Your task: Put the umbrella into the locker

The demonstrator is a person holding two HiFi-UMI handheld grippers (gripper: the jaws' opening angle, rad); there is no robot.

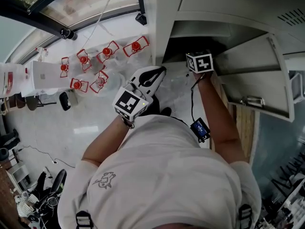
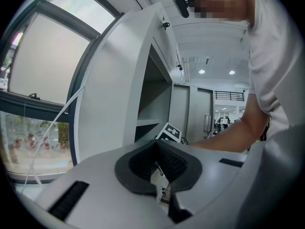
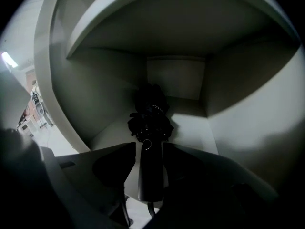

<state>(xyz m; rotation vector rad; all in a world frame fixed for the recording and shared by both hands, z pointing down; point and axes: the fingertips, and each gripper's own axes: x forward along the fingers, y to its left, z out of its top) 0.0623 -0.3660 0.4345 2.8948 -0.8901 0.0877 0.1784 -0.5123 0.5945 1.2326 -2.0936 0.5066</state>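
Our left claw (image 2: 158,149) is pressed together, empty, level beside the locker (image 2: 109,104). Our right claw (image 3: 148,144) reaches into a compartment (image 3: 200,128) with jaws apart, the handle (image 3: 151,173) of the black umbrella (image 3: 150,118) loose between them. It lies folded on the compartment floor, pointing at the back wall.

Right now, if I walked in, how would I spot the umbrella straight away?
Look for the white locker with its door swung open. On the floor of its open compartment lies the umbrella, with its handle pointing out between the open jaws of the right hand-held gripper. It is the one black, bunched-up thing against those pale, bare walls.
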